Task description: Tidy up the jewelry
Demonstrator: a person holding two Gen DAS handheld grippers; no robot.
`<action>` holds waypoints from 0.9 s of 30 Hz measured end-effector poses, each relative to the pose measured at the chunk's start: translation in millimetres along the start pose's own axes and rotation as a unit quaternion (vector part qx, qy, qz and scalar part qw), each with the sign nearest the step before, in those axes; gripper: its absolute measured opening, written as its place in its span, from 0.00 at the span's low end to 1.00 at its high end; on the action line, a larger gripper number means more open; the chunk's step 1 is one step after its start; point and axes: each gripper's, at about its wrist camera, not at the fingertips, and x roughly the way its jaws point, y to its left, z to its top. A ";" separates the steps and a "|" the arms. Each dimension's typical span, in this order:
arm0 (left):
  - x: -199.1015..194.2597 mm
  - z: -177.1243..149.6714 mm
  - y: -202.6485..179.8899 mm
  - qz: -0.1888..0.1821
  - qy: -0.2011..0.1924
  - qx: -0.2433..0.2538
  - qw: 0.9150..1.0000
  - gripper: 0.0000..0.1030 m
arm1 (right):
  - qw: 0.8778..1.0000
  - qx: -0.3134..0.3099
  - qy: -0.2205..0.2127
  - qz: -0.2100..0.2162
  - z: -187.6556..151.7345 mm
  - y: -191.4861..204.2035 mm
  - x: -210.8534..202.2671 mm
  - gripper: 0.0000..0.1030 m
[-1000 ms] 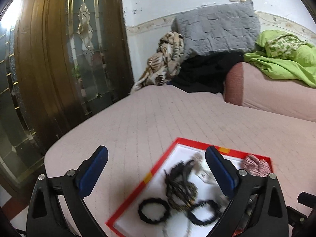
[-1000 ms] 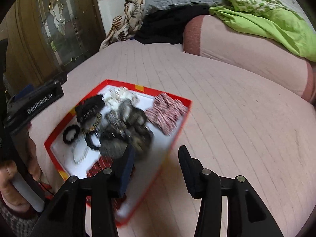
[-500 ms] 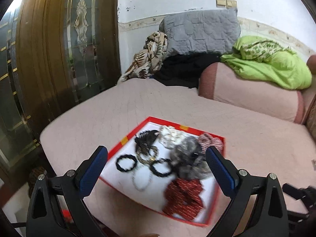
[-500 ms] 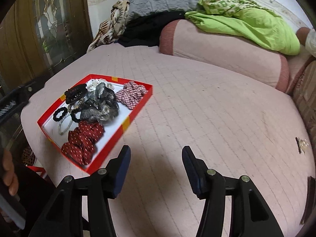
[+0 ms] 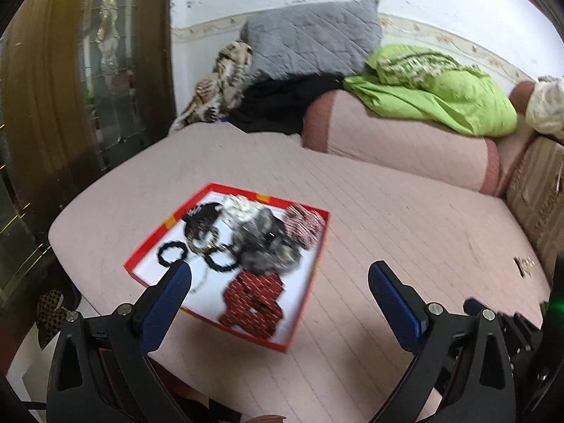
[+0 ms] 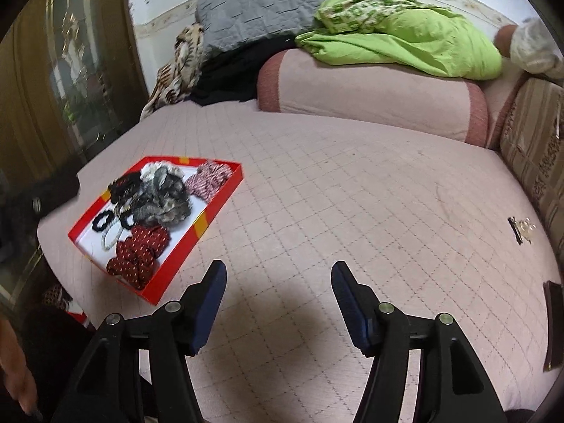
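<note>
On quilted bedspread (image 6: 352,190), rectangular red tray (image 6: 218,208), fabric scrunchies (image 6: 139,255)

Red tray (image 5: 306,292) holds heaped scrunchies (image 5: 262,239), seemingly bracelets (image 5: 171,253).

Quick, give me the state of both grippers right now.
Left gripper: open, holding nothing, above the near edge of the red tray.
Right gripper: open, holding nothing, over bare bed cover.
</note>
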 end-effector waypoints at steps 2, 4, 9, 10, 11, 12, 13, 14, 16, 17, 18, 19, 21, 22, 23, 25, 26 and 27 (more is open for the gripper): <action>-0.8 -2.9 -6.6 -0.001 0.004 0.004 1.000 0.97 | 1.000 0.006 -0.005 -0.010 -1.1 -6.2 -3.4 0.65; 1.2 -5.1 -11.5 0.002 0.011 0.007 1.000 0.97 | 1.000 0.011 -0.011 -0.019 -3.7 -14.2 -6.2 0.66; -0.9 -4.4 -11.2 0.011 0.016 0.004 1.000 0.97 | 0.999 0.028 -0.009 -0.032 -7.0 -27.3 -1.7 0.66; -3.4 -3.5 -10.1 0.013 0.013 0.000 1.000 0.97 | 0.999 0.033 -0.008 -0.029 -6.4 -28.9 -1.2 0.66; -6.1 -2.8 -9.4 0.016 0.011 -0.004 1.000 0.97 | 0.999 0.039 -0.009 -0.025 -6.2 -30.8 -2.2 0.66; -8.6 -1.9 -9.0 0.017 0.010 -0.005 1.000 0.97 | 0.999 0.045 -0.012 -0.021 -6.3 -32.5 -4.9 0.66; -11.3 -1.4 -10.6 0.019 0.009 -0.005 1.000 0.97 | 0.999 0.046 -0.015 -0.022 -6.9 -33.5 -7.0 0.66; -14.0 -2.1 -13.1 0.021 0.006 -0.003 1.000 0.97 | 0.999 0.045 -0.016 -0.023 -7.5 -34.4 -8.2 0.67; -17.0 -5.1 -19.3 0.022 0.003 0.004 1.000 0.97 | 0.998 0.045 -0.019 -0.029 -9.1 -37.9 -11.3 0.67; -16.9 -7.2 -23.2 0.021 0.006 0.009 1.000 0.97 | 0.998 0.045 -0.018 -0.031 -9.5 -39.9 -11.7 0.67; -16.2 -9.0 -26.6 0.019 0.010 0.012 1.000 0.97 | 0.998 0.047 -0.017 -0.035 -10.5 -42.0 -12.3 0.67; -14.9 -11.6 -30.3 0.015 0.016 0.015 1.000 0.97 | 0.998 0.048 -0.016 -0.039 -11.7 -44.2 -12.8 0.67; -11.7 -16.6 -36.8 0.008 0.029 0.022 0.999 0.97 | 0.997 0.052 -0.014 -0.048 -14.2 -48.7 -13.9 0.67; -10.8 -18.8 -39.9 0.008 0.033 0.027 0.999 0.97 | 0.997 0.055 -0.013 -0.051 -14.4 -50.6 -13.7 0.67; -9.6 -20.4 -42.1 0.009 0.036 0.032 0.999 0.97 | 0.997 0.059 -0.012 -0.054 -14.9 -52.4 -13.6 0.67; -7.8 -23.8 -45.7 0.007 0.040 0.039 0.998 0.97 | 0.996 0.064 -0.011 -0.057 -15.1 -54.4 -13.8 0.67; -7.1 -24.8 -46.6 0.007 0.041 0.041 0.998 0.97 | 0.996 0.065 -0.012 -0.060 -15.1 -54.9 -14.1 0.67; -6.6 -25.5 -47.5 0.007 0.042 0.043 0.998 0.97 | 0.996 0.064 -0.012 -0.062 -15.0 -54.5 -14.4 0.67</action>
